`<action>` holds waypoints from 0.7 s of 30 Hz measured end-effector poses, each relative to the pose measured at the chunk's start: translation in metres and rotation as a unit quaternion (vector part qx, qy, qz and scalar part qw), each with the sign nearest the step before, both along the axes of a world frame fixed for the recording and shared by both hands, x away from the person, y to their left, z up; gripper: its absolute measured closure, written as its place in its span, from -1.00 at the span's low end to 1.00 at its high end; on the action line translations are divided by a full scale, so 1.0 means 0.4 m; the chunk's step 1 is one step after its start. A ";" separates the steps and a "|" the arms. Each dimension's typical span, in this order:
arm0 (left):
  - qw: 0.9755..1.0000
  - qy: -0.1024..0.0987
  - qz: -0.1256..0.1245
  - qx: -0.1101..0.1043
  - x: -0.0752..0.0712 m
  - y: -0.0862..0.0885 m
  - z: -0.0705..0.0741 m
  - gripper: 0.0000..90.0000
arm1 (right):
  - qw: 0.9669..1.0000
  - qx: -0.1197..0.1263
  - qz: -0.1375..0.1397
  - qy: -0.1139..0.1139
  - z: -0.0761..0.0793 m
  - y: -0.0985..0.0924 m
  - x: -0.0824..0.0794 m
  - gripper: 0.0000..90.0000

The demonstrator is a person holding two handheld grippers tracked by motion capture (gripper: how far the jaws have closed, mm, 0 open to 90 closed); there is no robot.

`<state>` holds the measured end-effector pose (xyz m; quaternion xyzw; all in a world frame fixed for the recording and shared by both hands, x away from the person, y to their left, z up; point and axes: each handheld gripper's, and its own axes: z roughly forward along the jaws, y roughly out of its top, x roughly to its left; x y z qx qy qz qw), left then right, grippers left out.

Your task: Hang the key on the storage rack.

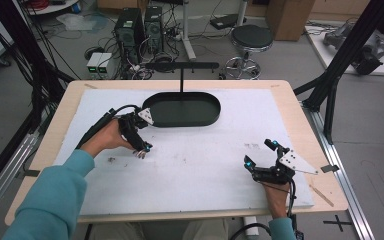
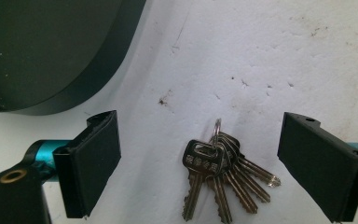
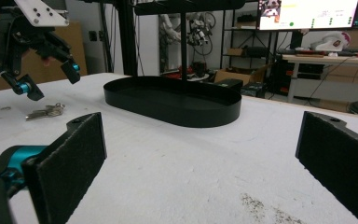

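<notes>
Silver key bunch (image 2: 221, 175), fanned flat

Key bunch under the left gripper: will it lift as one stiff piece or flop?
Probably flops: the keys hang fanned from one ring, so a pinch on one blade likely leaves the rest dangling. Lying flat on the white mat, they may slide rather than roll if pushed. The left gripper straddles them, open.

My left gripper (image 1: 141, 148) points down, jaws wide apart with nothing pressed between them. My right gripper (image 1: 260, 152) lies low and level, jaws spread wide. Both forearms reach forward in teal sleeves.
</notes>
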<state>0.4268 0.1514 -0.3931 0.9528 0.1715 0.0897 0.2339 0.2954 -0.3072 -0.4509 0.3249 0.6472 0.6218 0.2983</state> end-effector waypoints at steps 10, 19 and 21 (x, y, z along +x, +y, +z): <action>0.999 0.019 -0.015 0.023 -0.002 -0.009 -0.010 -0.44 | 1.000 -0.003 -0.001 0.000 0.000 0.000 0.000 -0.98; 0.999 0.027 -0.016 0.040 -0.003 -0.019 -0.011 -0.07 | 1.000 0.000 0.000 0.000 0.000 0.000 0.000 -0.98; 0.998 0.028 -0.016 0.045 -0.003 -0.020 -0.012 0.00 | 1.000 0.000 0.001 0.000 0.000 0.000 0.000 -0.98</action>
